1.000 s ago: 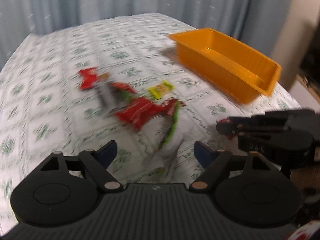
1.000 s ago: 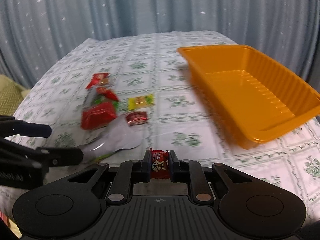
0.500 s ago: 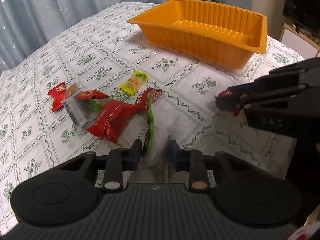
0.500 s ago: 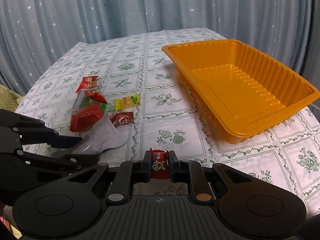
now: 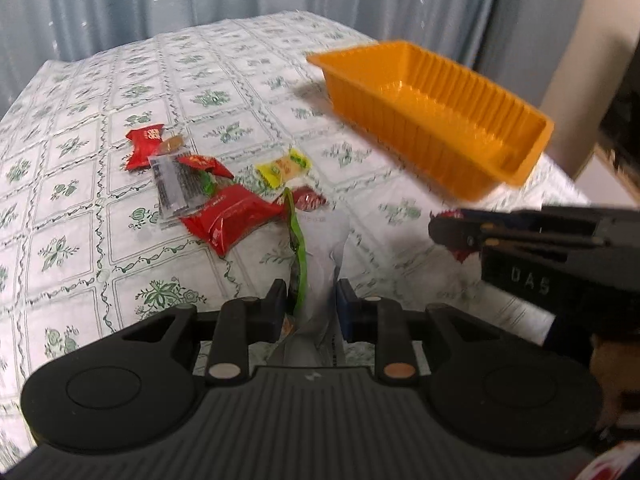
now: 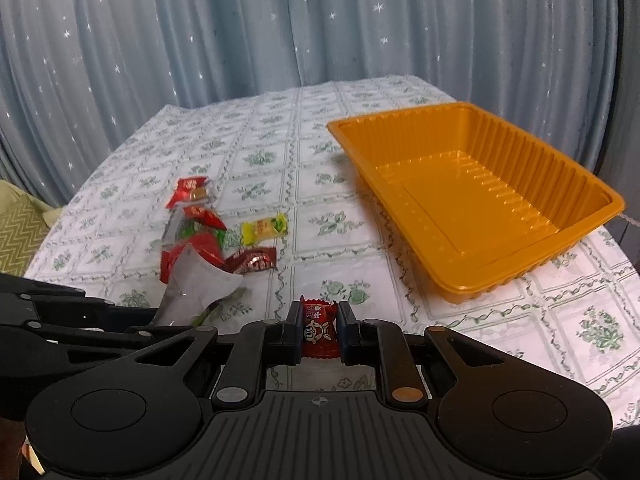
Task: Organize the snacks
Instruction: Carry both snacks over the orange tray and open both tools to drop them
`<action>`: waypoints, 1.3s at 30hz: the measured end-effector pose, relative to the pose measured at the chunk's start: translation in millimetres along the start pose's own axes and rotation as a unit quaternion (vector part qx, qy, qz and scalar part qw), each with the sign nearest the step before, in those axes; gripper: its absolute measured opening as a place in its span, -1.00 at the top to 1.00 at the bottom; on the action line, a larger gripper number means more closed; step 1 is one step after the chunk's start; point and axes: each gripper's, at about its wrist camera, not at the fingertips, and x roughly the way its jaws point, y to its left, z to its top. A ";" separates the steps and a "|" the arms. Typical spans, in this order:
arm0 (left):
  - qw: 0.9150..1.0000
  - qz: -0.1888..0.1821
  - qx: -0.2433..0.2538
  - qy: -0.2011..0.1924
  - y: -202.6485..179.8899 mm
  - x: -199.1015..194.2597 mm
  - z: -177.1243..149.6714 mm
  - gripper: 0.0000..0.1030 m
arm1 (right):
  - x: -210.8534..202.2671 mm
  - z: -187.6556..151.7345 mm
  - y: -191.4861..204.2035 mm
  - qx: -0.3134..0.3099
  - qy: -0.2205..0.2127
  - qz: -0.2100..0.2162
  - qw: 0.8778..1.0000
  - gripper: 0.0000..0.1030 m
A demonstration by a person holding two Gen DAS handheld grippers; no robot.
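Snacks lie scattered toward the table's (image 6: 440,332) left side, well apart from the empty orange tray (image 6: 584,184) near its right edge. Left gripper (image 5: 311,300) pinches a white, green-edged packet (image 5: 320,248); right gripper (image 6: 319,322) clamps a small red candy (image 6: 318,328).

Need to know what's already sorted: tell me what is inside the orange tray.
Nothing: in the right wrist view the orange tray shows only its bare ribbed floor. The left wrist view hides part of that floor behind the tray's near wall, but shows no snack inside either.
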 end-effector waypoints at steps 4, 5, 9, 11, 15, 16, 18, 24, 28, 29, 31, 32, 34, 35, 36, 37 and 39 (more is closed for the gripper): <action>0.999 -0.005 -0.024 -0.021 -8.2 -12.8 12.9 0.54 | -16.3 9.8 -4.8 0.004 -0.021 0.002 1.000 0.66; 0.999 -0.010 -0.028 -0.026 -11.9 -14.8 18.2 0.54 | -20.0 12.7 -7.2 0.006 -0.026 0.002 1.000 0.67; 0.998 -0.025 -0.036 -0.041 -27.8 -18.1 39.5 0.54 | -35.8 29.0 -19.8 0.016 -0.051 -0.003 0.999 0.67; 0.997 -0.037 -0.042 -0.049 -37.1 -17.7 51.1 0.54 | -41.4 37.7 -30.0 0.020 -0.061 -0.012 0.998 0.67; 0.996 -0.055 -0.046 -0.061 -57.4 -11.7 72.8 0.54 | -43.2 52.2 -58.1 0.037 -0.066 -0.031 0.997 0.66; 0.995 -0.060 -0.048 -0.063 -61.6 -9.2 77.8 0.54 | -41.6 56.3 -67.0 0.044 -0.064 -0.034 0.996 0.66; 0.994 -0.067 -0.050 -0.065 -70.6 -2.5 88.3 0.54 | -38.9 64.2 -84.8 0.058 -0.062 -0.040 0.996 0.66; 0.993 -0.076 -0.063 -0.071 -91.2 20.9 113.2 0.54 | -28.8 84.9 -122.0 0.067 -0.070 -0.061 0.993 0.66; 0.992 -0.085 -0.068 -0.070 -101.4 38.3 124.6 0.53 | -21.6 91.2 -138.3 0.074 -0.071 -0.070 0.992 0.66; 0.992 -0.086 -0.069 -0.068 -103.1 42.7 126.2 0.53 | -19.8 92.6 -141.2 0.077 -0.070 -0.070 0.992 0.66; 0.991 -0.092 -0.075 -0.063 -104.5 50.8 128.9 0.53 | -16.1 94.3 -148.0 0.084 -0.070 -0.072 0.991 0.66; 0.991 -0.093 -0.078 -0.062 -105.1 54.6 129.2 0.53 | -13.5 95.4 -149.7 0.088 -0.068 -0.072 0.991 0.66; 0.991 -0.094 -0.080 -0.059 -106.2 60.9 130.1 0.53 | -11.0 94.5 -153.9 0.094 -0.066 -0.074 0.991 0.66; 0.990 -0.095 -0.082 -0.058 -107.1 63.3 130.2 0.53 | -9.9 94.1 -155.4 0.095 -0.065 -0.075 0.990 0.66; 0.990 -0.096 -0.082 -0.058 -108.1 65.1 130.1 0.52 | -9.0 93.2 -156.9 0.096 -0.064 -0.076 0.990 0.66; 0.990 -0.096 -0.083 -0.058 -108.5 67.0 130.0 0.53 | -8.7 92.7 -158.0 0.097 -0.063 -0.076 0.990 0.66; 0.990 -0.094 -0.086 -0.063 -107.8 68.4 129.6 0.42 | -6.3 92.3 -157.8 0.099 -0.060 -0.077 0.990 0.66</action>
